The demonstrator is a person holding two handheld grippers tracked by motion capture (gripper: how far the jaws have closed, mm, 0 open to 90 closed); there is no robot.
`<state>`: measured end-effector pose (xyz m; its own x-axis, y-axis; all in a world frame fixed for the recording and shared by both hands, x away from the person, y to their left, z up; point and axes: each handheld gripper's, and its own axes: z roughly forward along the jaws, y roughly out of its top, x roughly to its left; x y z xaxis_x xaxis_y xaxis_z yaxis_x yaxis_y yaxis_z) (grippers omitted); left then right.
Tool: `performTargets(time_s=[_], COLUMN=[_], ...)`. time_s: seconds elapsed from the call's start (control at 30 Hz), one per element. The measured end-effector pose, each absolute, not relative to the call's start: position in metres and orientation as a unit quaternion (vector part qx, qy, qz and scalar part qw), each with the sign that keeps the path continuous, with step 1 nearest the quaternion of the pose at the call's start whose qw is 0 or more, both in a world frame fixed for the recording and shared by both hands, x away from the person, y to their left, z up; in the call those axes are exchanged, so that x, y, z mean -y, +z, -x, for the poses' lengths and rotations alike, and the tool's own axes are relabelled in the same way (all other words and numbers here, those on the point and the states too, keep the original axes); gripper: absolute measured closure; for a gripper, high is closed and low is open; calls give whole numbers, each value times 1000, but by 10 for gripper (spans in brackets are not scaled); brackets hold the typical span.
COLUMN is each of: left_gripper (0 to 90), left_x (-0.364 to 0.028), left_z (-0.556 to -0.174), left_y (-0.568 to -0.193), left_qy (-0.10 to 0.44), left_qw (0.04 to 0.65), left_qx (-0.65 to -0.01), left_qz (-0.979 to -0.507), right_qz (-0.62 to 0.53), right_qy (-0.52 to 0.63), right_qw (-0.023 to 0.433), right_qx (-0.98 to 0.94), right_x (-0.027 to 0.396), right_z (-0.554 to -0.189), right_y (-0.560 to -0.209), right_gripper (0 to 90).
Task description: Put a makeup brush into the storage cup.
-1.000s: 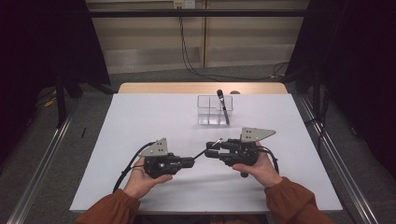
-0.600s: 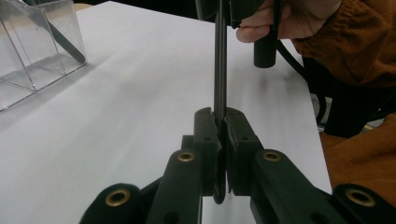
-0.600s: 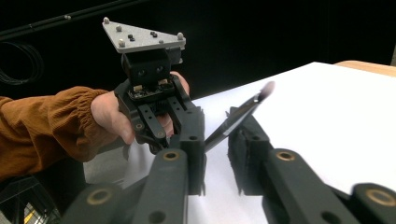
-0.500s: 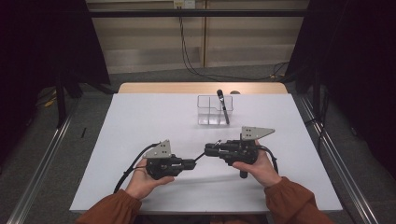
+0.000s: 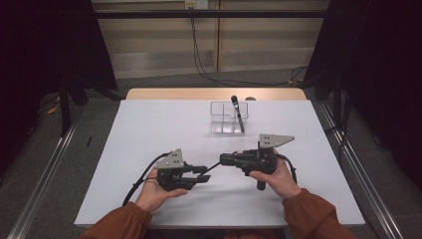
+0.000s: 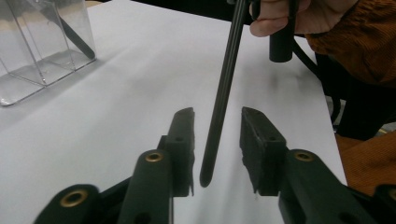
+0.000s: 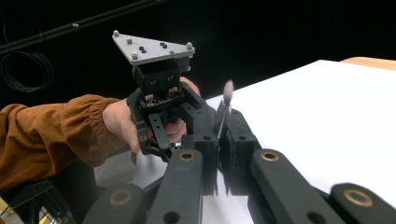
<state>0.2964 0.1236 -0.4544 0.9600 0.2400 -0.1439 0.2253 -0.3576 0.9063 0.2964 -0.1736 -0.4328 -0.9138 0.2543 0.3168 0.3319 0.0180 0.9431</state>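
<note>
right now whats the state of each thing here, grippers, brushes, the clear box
left gripper: fingers open, just been opening, brush handle between them but untouched
right gripper: fingers shut on the thin brush
thin brush: held off the table, passed from one gripper to the other
clear organizer: upright at the far side of the white table
second brush: standing tilted in the organizer

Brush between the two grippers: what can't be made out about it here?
High view: the brush is a thin dark line, too small for detail.
Left gripper view: its upper end is cut off by the top edge; the clear box by the left edge.
Right gripper view: the right gripper, shut on it, hides its handle; its pale tip is blurred.
</note>
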Motion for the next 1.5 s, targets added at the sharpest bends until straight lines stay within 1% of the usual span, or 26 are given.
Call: performTargets(time_s=[0.1, 0.13, 0.2, 0.27, 0.37, 0.6, 0.67, 0.73, 0.8, 0.83, 0.93, 1.13, 1.23, 1.33, 1.4, 1.5], left_gripper=[593, 552, 507, 413, 381, 186, 167, 121, 107, 84, 79, 65, 51, 25, 27, 23], left_x=[-125, -125, -126, -127, -128, -134, -137, -141, -148, -150, -160, -176, -182, -186, -190, -197], left_z=[-297, -297, -298, -299, -299, -299, -298, -298, -297, -297, -296, -292, -292, -290, -289, -287], left_y=[-454, -454, -453, -453, -453, -447, -446, -444, -441, -439, -435, -430, -429, -425, -424, -422], left_qy=[9, 10, 12, 17, 21, 31, 38, 45, 56, 60, 66, 86, 79, 101, 100, 115], left_qw=[548, 548, 547, 541, 543, 543, 541, 545, 547, 544, 556, 564, 573, 572, 578, 576], left_qx=[-146, -149, -160, -171, -176, -209, -215, -226, -236, -239, -253, -264, -279, -271, -280, -276], left_qz=[-824, -823, -822, -823, -821, -813, -812, -806, -801, -802, -789, -778, -767, -768, -760, -760], right_qz=[208, 207, 212, 212, 213, 219, 219, 219, 220, 221, 227, 244, 244, 245, 244, 242], right_qy=[-668, -667, -663, -662, -660, -642, -634, -633, -627, -625, -617, -609, -607, -604, -602, -589], right_qw=[28, 28, 25, 26, 27, 22, 21, 19, 16, 16, 11, 4, -4, -15, -18, -21], right_qx=[714, 715, 717, 719, 720, 734, 742, 742, 747, 749, 753, 755, 756, 758, 760, 771], right_x=[176, 177, 179, 180, 182, 186, 188, 189, 191, 192, 194, 202, 204, 205, 206, 206], right_z=[-296, -296, -297, -297, -297, -298, -298, -298, -298, -298, -299, -302, -301, -301, -301, -301], right_y=[-432, -431, -430, -430, -429, -426, -424, -422, -421, -420, -418, -414, -412, -410, -409, -407], right_gripper=[862, 863, 863, 863, 863, 863, 863, 863, 863, 863, 863, 863, 863, 863, 863, 863])
